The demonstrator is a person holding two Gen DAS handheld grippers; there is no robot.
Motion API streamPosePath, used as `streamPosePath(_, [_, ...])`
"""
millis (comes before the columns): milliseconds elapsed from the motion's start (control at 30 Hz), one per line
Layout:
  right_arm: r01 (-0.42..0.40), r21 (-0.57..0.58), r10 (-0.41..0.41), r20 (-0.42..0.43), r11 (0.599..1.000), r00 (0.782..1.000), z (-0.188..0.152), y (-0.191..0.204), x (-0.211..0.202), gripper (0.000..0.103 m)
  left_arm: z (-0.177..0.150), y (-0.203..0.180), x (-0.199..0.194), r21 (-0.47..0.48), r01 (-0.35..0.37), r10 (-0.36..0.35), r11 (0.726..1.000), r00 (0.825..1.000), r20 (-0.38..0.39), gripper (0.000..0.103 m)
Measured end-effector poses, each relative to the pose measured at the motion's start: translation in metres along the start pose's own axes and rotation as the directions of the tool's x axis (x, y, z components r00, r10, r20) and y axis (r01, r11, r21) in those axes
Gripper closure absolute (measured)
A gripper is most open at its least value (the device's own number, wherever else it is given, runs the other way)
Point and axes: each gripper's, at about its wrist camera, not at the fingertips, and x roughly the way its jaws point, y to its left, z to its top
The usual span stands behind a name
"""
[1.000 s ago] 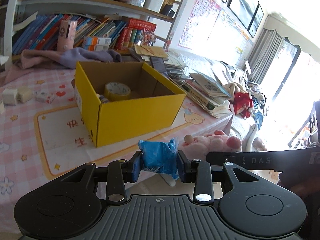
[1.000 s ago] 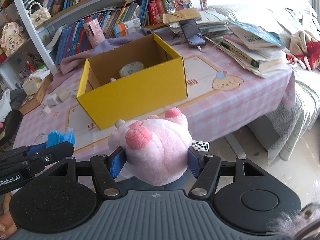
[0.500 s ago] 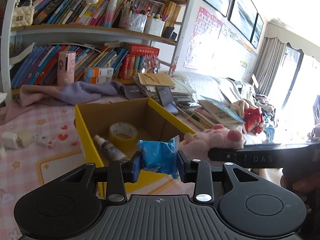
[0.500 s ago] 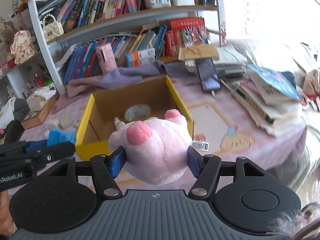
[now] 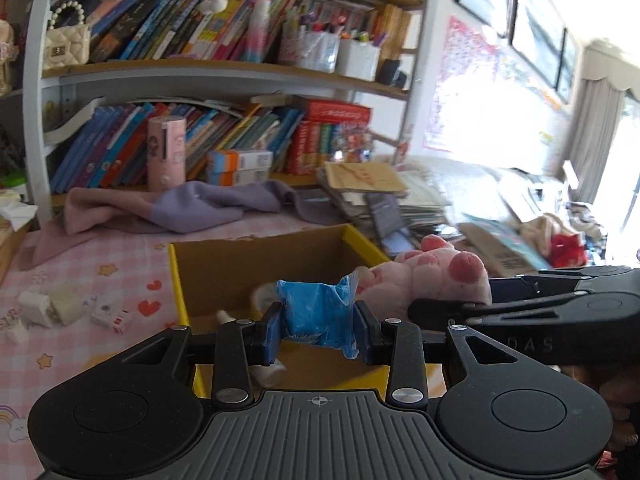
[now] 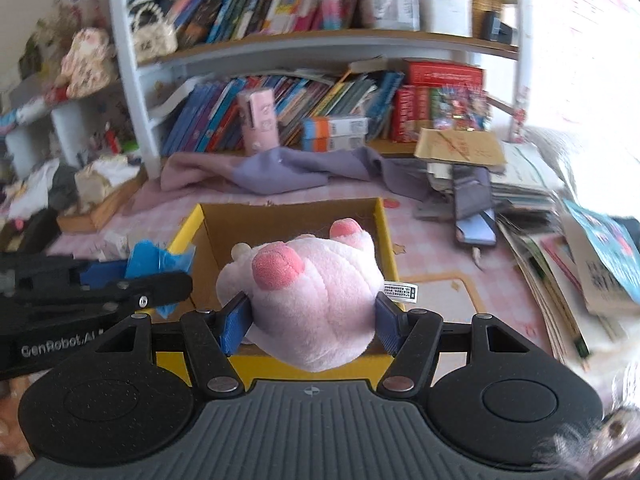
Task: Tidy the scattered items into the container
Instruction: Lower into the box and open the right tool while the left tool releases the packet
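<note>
In the left wrist view, the left gripper (image 5: 318,330) is seen at lower centre, clamped on a crumpled blue packet (image 5: 318,314); both blue pads are pressed against the packet's sides. Behind the packet, the open yellow cardboard box (image 5: 178,280) occupies the centre of the frame on a pink checked tablecloth (image 5: 100,280). Inside the box, a small white bottle (image 5: 226,316) is partly visible just left of the packet. At right of centre, the pink plush toy (image 5: 436,280) is shown above the box's right edge.

In the right wrist view, the right gripper (image 6: 312,326) is seen at lower centre, clamped on the pink plush toy (image 6: 312,296), whose body is squeezed between the two blue pads. A white label (image 6: 400,292) projects from the toy's right side. The toy is held in front of the yellow cardboard box (image 6: 386,236), covering most of its opening. The left gripper (image 6: 132,280) with the blue packet (image 6: 154,260) appears at the left of the frame, over the box's left wall.

A purple cloth (image 6: 288,170) lies behind the box, below a bookshelf (image 6: 320,46). Small white items (image 5: 52,304) are scattered on the tablecloth at the left of the left wrist view.
</note>
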Motion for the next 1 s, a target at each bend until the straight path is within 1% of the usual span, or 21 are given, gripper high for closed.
streamPosePath(133, [-0.033,-0.061,0.031,-0.043,0.998,0.999,0.003,-0.003,0.034,0.042,0.002,0.001,0.022,0.017,-0.055,0.056,0.998,0.997,-0.044,0.068])
streamPosePath(333, [-0.083,-0.099,0.069,-0.136,0.992,0.988,0.003,-0.012,0.074,0.042,-0.006,0.001,0.051,0.033,-0.111,0.114,0.993,0.985,-0.132,0.068])
streamPosePath(500, [-0.129,-0.111,0.102,-0.222,0.985,0.97,-0.003,-0.017,0.095,0.041,-0.013,0.001,0.068,0.033,-0.134,0.138,0.99,0.969,-0.203,0.068])
streamPosePath(600, [-0.14,-0.141,0.107,-0.222,0.98,0.969,-0.005,-0.016,0.097,0.04,-0.019,0.002,0.074,0.022,-0.161,0.161,0.987,0.958,-0.237,0.068])
streamPosePath(667, [-0.151,-0.155,0.114,-0.225,0.976,0.968,-0.005,-0.016,0.098,0.04,-0.02,0.0,0.077,0.043,-0.184,0.189,0.982,0.952,-0.241,0.068])
streamPosePath(767, [-0.164,-0.163,0.124,-0.232,0.973,0.965,-0.005,-0.014,0.1,0.046,-0.021,-0.002,0.078,0.054,-0.203,0.21,0.978,0.946,-0.246,0.067])
streamPosePath(867, [-0.16,-0.169,0.117,-0.236,0.973,0.965,-0.005,-0.013,0.101,0.045,-0.022,-0.001,0.076,0.055,-0.221,0.228,0.974,0.943,-0.244,0.064])
streamPosePath(933, [-0.156,-0.169,0.113,-0.237,0.973,0.965,-0.005,-0.012,0.101,0.045,-0.021,-0.002,0.075,0.076,-0.245,0.256,0.967,0.937,-0.239,0.057])
streamPosePath(1000, [-0.147,-0.163,0.106,-0.236,0.976,0.966,-0.005,-0.013,0.101,0.042,-0.021,-0.003,0.073,0.09,-0.253,0.267,0.963,0.936,-0.231,0.054])
